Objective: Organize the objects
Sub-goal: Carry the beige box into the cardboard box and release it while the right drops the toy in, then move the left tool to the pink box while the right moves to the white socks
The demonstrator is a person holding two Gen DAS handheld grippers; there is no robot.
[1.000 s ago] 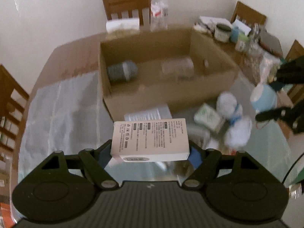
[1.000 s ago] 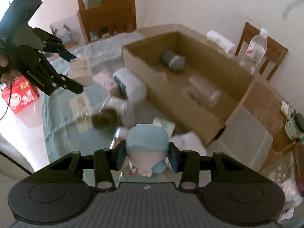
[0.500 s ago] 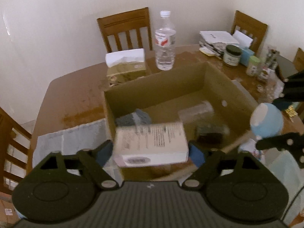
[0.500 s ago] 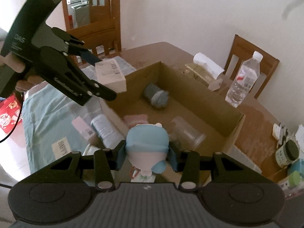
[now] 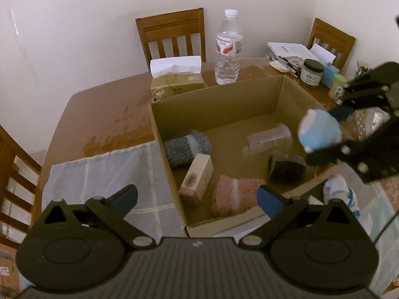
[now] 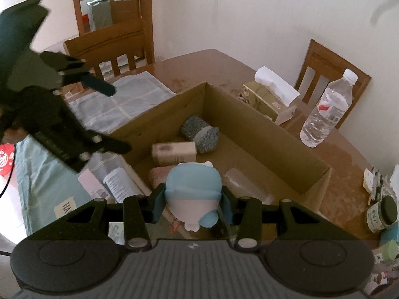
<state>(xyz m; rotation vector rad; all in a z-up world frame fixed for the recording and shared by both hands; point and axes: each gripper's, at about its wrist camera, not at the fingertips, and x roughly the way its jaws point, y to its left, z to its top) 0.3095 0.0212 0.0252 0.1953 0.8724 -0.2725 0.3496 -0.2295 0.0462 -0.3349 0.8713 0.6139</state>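
Box on the table, with things in it and around it.

We see the box standing open on the table, a cloth spread on the table against its left wall. In the box, a yarn roll lies in the far left corner, a carton leaning just before it, a pad against the near wall, a jar lying toward the right, and a dark block before that jar. Behind the box stand a tissue box and a bottle; chairs stand behind the table's far edge. At the far right corner lie papers and a lidded jar.
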